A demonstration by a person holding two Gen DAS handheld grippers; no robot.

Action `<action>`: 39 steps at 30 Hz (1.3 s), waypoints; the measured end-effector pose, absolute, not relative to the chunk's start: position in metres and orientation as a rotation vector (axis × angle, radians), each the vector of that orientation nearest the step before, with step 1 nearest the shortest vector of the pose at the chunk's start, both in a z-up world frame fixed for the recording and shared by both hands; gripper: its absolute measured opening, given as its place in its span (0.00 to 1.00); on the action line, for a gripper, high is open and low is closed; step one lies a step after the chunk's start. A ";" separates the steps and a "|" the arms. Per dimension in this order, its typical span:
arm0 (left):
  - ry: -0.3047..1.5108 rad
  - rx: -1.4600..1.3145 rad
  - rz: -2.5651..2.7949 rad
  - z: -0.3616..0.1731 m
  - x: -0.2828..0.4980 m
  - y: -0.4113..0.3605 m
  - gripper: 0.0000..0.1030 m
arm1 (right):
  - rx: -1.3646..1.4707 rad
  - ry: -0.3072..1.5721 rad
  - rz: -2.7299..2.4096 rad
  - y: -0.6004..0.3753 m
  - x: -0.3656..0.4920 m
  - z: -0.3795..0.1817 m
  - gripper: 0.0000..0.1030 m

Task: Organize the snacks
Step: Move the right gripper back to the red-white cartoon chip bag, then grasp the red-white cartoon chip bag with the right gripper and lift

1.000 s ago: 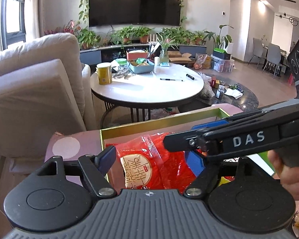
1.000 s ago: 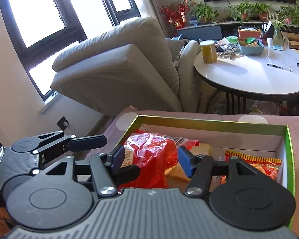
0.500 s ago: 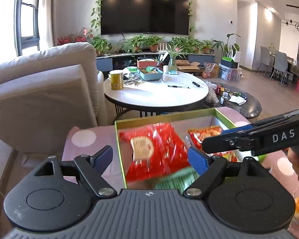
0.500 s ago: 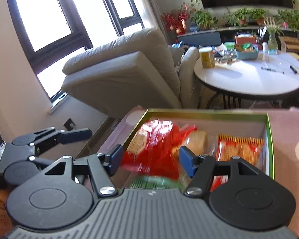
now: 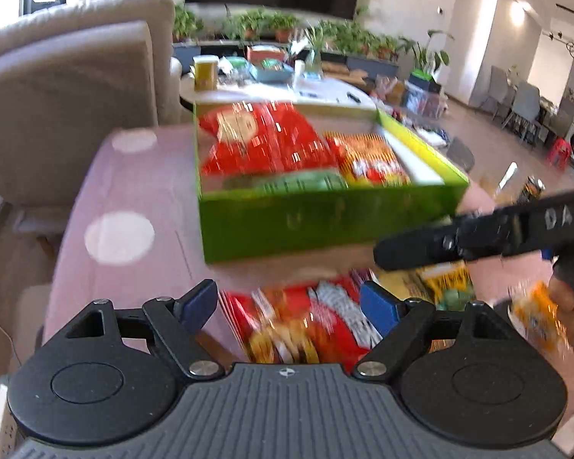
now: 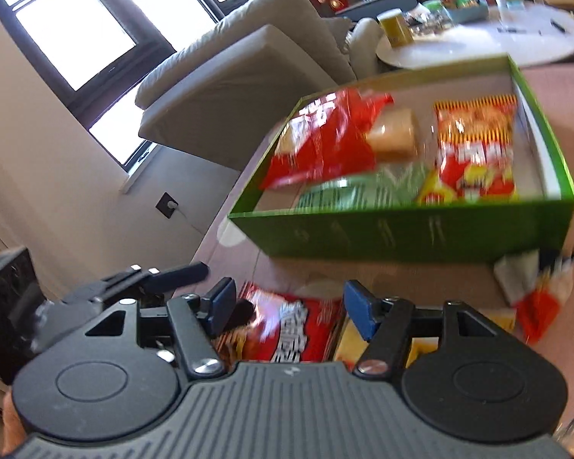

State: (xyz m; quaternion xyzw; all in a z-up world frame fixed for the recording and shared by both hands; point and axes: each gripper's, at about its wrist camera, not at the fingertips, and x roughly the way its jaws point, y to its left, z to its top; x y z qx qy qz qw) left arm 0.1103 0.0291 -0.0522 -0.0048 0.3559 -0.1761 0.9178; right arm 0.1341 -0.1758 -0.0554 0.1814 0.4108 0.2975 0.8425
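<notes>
Box [image 5: 325,225] is the reference point: a green open-topped carton standing on a pink cloth [image 5: 134,183] with pale dots. Inside the box, a large red bag [image 5: 264,141] lies against the left wall, an orange-red bag [image 5: 367,157] lies to its right, and a green packet [image 5: 298,183] lies along the near wall in front of both (lettering on all three is blurred beyond reading). In the right wrist view a tan item [image 6: 394,134] shows between the red bag and the orange-red bag; what it is cannot be told. Left gripper [image 5: 287,304] hangs on the near side of the box, jaws spread wide and holding nothing, with a red snack pack [image 5: 306,329] lying on the cloth below the gap between its fingers. Right gripper [image 6: 289,306] is likewise on the near side of the box, jaws wide apart and empty, over the same pack. A yellow pack [image 5: 444,279] lies just right of the red pack, and a small orange packet [image 5: 535,317] lies further right beside the hand. Beyond the box stand a white round table [image 6: 478,44] and a beige armchair [image 6: 248,76].
</notes>
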 end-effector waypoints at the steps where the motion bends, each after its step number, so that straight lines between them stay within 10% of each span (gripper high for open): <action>1: 0.744 -0.002 -0.369 -0.055 0.108 0.028 0.78 | 0.397 0.873 0.628 -0.177 0.131 -0.057 0.60; 39: 0.802 -0.044 -0.441 -0.072 0.082 0.000 0.81 | 0.414 0.944 0.407 -0.192 0.101 -0.079 0.66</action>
